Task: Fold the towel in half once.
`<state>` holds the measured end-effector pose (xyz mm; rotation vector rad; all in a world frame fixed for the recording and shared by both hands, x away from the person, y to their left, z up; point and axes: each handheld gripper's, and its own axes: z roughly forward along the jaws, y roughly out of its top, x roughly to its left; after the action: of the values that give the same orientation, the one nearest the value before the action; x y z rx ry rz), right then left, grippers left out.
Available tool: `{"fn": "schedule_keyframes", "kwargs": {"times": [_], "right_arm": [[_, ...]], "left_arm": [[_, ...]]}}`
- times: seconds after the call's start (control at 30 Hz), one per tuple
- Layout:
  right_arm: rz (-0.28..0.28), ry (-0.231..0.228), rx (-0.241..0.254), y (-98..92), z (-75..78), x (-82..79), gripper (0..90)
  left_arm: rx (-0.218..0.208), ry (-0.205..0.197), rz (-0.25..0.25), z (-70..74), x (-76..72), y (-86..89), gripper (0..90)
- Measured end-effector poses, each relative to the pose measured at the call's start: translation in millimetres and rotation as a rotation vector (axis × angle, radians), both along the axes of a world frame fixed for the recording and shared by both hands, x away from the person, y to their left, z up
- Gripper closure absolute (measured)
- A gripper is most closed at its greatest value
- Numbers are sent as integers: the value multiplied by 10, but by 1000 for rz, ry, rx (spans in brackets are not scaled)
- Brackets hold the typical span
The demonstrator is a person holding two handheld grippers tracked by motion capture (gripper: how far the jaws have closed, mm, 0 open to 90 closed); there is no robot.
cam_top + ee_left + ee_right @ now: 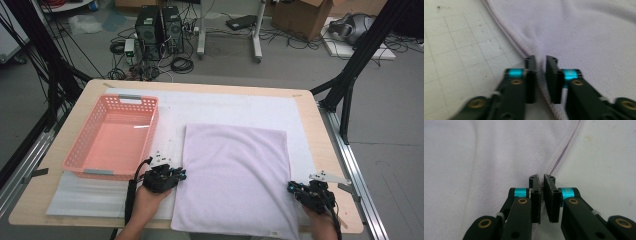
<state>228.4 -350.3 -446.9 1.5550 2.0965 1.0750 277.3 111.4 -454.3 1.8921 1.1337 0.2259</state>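
On the table point(300, 100) we see a pale lilac towel point(235, 175) that lies flat on a white mat point(225, 107), with its near edge close to the front of the table. We hold one gripper at each side of this towel. The left gripper point(181, 174) is at the left edge of the towel, near the front corner, and our left hand point(150, 200) comes in from the bottom of the high view. In the left gripper view the two black jaws stand close together and the stitched hem of the towel point(524, 50) runs between them; the left gripper point(540, 65) has pinched this hem, and the cloth rises a little in a soft fold just in front of the jaws. The right gripper point(291, 187) is at the right edge of the towel, also near the front. In the right gripper view its jaws are almost together, and the hem of the towel point(564, 147) goes down into the narrow gap, so the right gripper point(542, 180) is closed on the edge as well. To the left of the towel, well apart from the right gripper, a pink plastic basket point(80, 145) stands on the mat, and the left gripper is just beside its near right corner.
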Motion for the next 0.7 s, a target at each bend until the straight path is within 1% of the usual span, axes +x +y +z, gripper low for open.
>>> {"fn": "schedule_keyframes", "kwargs": {"times": [0.07, 0.17, 0.2, 0.27, 0.3, 0.33, 0.4, 0.47, 0.5, 0.53, 0.57, 0.6, 0.63, 0.67, 0.7], "right_arm": [[8, -8, -22, 14, 7, 3, 864], [-13, -7, -27, -26, 20, -29, 871], [-20, 0, -17, -70, 24, -46, 871], [-32, 14, 10, -147, 34, -99, 871], [-29, 20, 13, -170, 40, -131, 871], [-25, 26, 13, -179, 48, -173, 872], [-18, 33, 1, -201, 74, -264, 871], [-18, 38, -3, -244, 91, -355, 871], [-22, 39, 5, -272, 93, -385, 870], [-22, 46, 16, -292, 88, -398, 868], [-20, 41, 21, -299, 82, -391, 853], [-11, 26, 18, -296, 79, -372, 824], [-4, 16, 12, -287, 81, -345, 734], [-8, -7, 6, -281, 90, -310, 677], [-9, -27, 12, -280, 107, -274, 670]], "left_arm": [[6, -9, 8, 3, -26, -10, 864], [-2, 1, 7, 8, -87, 19, 868], [-14, 11, 6, 6, -115, 35, 868], [-29, 25, -9, 2, -181, 56, 868], [-33, 30, -18, 4, -219, 62, 868], [-37, 36, -29, 9, -255, 68, 868], [-61, 55, -54, 27, -333, 78, 868], [-75, 58, -73, 47, -380, 76, 865], [-78, 41, -83, 52, -387, 65, 859], [-77, 13, -93, 54, -369, 52, 843], [-64, -19, -96, 54, -327, 41, 795], [-63, -45, -89, 54, -268, 30, 715], [-64, -65, -79, 62, -205, 20, 645], [-73, -91, -75, 73, -140, 6, 621], [-79, -119, -70, 89, -73, -11, 602]]}}
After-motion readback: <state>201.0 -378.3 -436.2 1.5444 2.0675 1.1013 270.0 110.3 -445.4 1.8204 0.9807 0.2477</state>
